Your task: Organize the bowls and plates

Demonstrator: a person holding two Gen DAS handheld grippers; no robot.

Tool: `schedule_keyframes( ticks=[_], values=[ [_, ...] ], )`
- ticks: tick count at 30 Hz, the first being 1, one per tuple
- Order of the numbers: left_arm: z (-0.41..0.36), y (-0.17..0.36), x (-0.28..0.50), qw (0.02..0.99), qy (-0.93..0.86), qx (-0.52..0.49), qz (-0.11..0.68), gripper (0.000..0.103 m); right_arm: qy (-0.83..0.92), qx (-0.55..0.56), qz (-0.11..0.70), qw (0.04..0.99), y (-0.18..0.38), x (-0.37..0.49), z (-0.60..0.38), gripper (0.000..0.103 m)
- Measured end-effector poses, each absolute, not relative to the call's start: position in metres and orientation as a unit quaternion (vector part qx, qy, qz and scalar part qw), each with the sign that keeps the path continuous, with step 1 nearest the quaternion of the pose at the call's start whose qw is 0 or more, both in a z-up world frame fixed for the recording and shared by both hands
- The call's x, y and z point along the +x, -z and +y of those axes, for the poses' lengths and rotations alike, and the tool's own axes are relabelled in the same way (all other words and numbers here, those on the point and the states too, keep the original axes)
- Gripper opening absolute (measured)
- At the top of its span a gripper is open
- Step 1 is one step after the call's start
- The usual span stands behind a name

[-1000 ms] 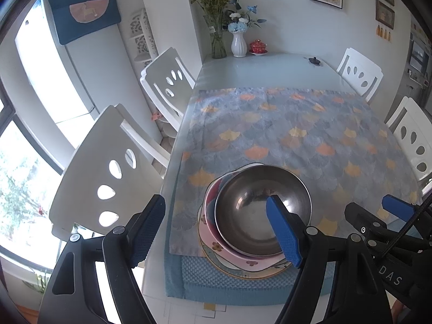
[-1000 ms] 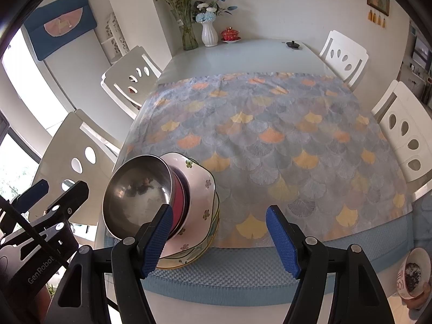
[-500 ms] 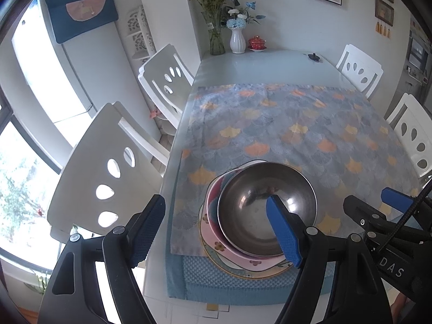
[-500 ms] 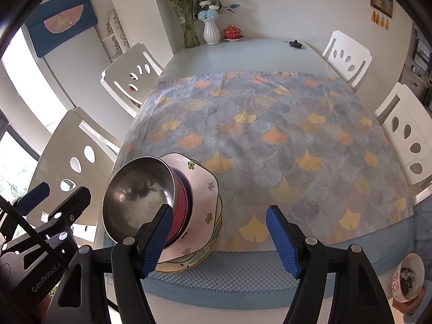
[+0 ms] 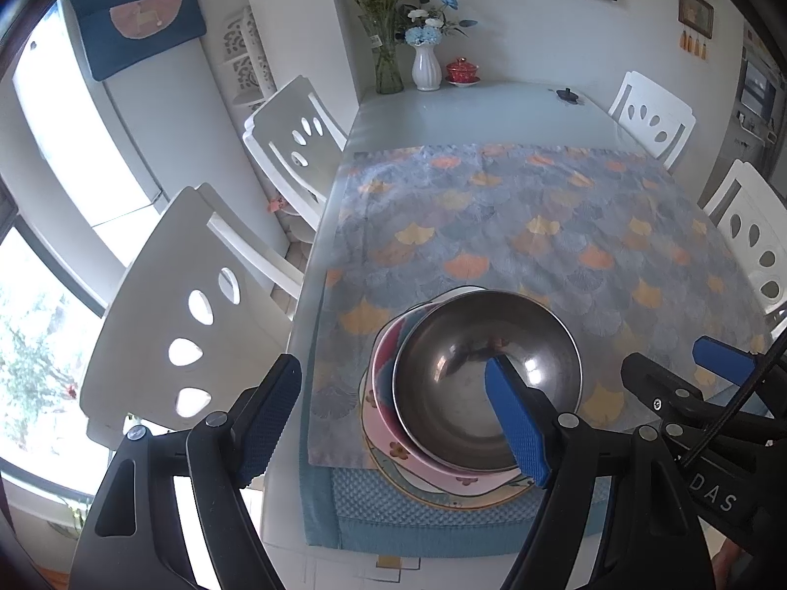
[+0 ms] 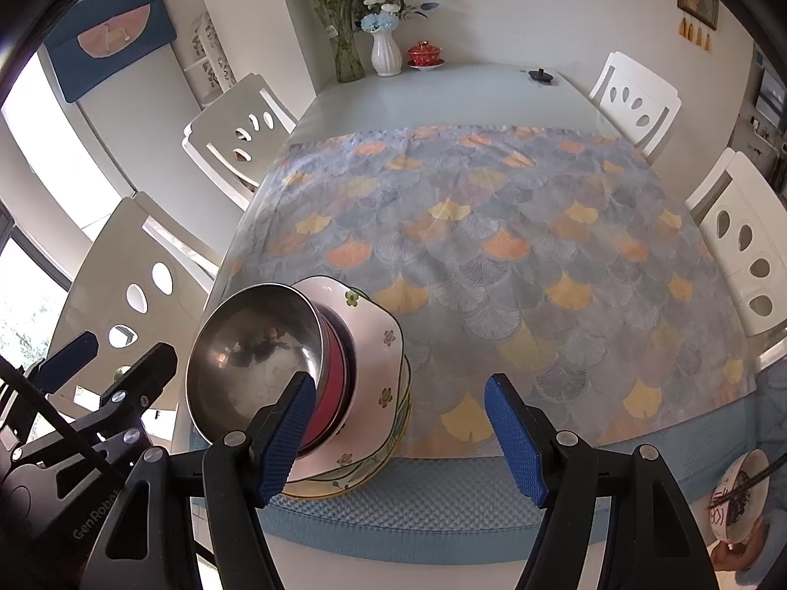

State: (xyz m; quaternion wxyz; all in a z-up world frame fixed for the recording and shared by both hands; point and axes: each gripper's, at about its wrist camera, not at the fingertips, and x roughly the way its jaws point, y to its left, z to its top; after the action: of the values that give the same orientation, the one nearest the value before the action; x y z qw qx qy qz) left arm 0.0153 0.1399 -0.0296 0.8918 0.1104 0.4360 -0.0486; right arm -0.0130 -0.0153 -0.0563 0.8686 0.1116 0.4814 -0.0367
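A steel bowl [image 5: 484, 378] sits on top of a stack: a red bowl [image 6: 330, 400], a pink flowered square dish [image 5: 388, 442] and a yellow-rimmed plate [image 5: 442, 499], at the near left corner of the patterned cloth [image 5: 541, 226]. The stack also shows in the right wrist view, steel bowl [image 6: 251, 359] uppermost, flowered dish [image 6: 374, 344] under it. My left gripper [image 5: 393, 423] is open above the stack, empty. My right gripper [image 6: 398, 435] is open and empty, just right of the stack.
White chairs [image 5: 196, 305] stand along the left side and more [image 6: 747, 246] on the right. Vases with flowers [image 5: 425, 66], a red lidded cup [image 5: 462, 71] and a small black lid [image 5: 568, 96] stand at the far end. A blue mat [image 6: 442, 501] lines the near edge.
Both grippers have drawn back and risen slightly from the stack; the stack has not moved. Both stay open.
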Motion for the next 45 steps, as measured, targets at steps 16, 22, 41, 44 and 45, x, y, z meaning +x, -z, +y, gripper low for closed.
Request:
schedule_keyframes(
  ticks=[16,22,41,44,45],
  values=[
    [0.145,0.032,0.023,0.889,0.052,0.105,0.442,0.076,0.037,0.11,0.482,0.868,0.058,-0.008,-0.008,0.069],
    [0.149,0.035,0.032,0.886,0.054,0.101,0.449,0.076,0.037,0.11,0.483,0.868,0.058,-0.004,-0.007,0.069],
    [0.16,0.044,0.053,0.882,0.068,0.105,0.454,0.076,0.047,0.111,0.489,0.864,0.07,0.014,0.002,0.069],
    [0.161,0.043,0.056,0.884,0.067,0.106,0.45,0.076,0.051,0.109,0.486,0.866,0.07,0.017,0.004,0.069],
    [0.161,0.042,0.057,0.885,0.068,0.105,0.448,0.076,0.053,0.108,0.485,0.866,0.07,0.018,0.005,0.069]
  ],
)
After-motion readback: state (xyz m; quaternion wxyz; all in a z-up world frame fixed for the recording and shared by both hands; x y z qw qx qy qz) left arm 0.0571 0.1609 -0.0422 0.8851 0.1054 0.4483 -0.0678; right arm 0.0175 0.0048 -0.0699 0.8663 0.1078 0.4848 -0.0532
